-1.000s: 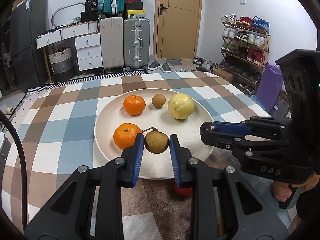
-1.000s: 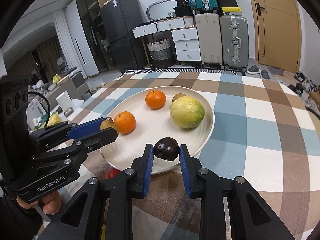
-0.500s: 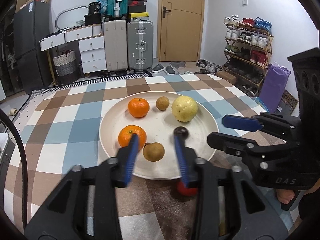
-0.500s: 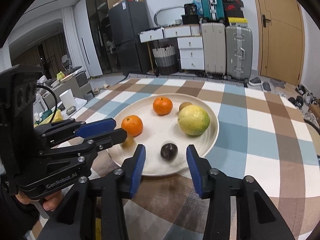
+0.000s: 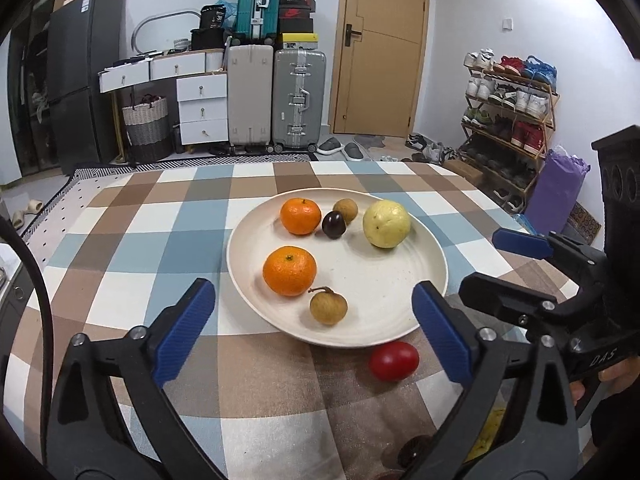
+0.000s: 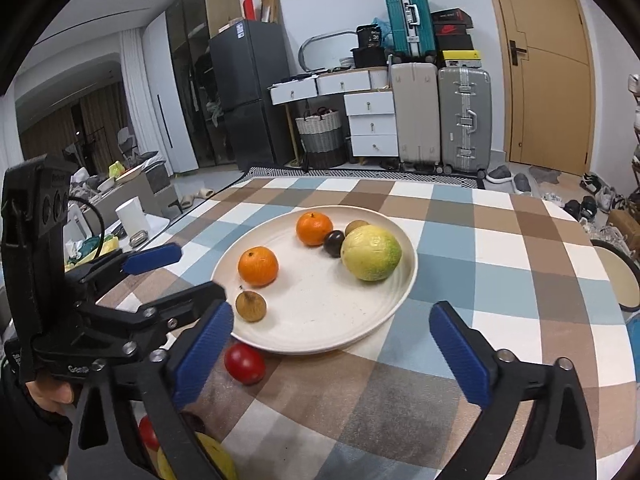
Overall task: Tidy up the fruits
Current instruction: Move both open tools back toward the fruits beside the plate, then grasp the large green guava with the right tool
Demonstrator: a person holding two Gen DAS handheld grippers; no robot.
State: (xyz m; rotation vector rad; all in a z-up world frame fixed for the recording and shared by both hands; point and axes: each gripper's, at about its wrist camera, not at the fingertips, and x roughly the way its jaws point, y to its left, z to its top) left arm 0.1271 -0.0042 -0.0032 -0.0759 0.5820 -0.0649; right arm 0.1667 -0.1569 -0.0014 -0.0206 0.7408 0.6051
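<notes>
A cream plate (image 5: 380, 280) holds two oranges (image 5: 289, 271), a yellow-green round fruit (image 5: 386, 224), a dark fruit (image 5: 334, 225) and two brown fruits, one far (image 5: 346, 210) and one near (image 5: 328, 308). A red fruit (image 5: 393, 361) lies on the cloth by the plate's near rim. My left gripper (image 5: 312, 300) is opening wide; the near brown fruit lies free between its fingers. My right gripper (image 6: 330, 316) is opening too, over the bare plate (image 6: 320, 320), with nothing between its pads. The dark fruit (image 6: 334, 243) rests against the yellow-green fruit (image 6: 371, 253).
The checked cloth covers the whole table. More fruit, yellow (image 6: 216, 460) and red (image 6: 148, 432), sits at the table's near edge under the grippers. A round stool (image 6: 616, 276) stands off the right side. Suitcases, drawers and a shoe rack stand beyond the table.
Both grippers went from shut to wide open and drew back a little. The left one let go of the brown fruit. The right one let go of the dark fruit, which rolled to the far side.
</notes>
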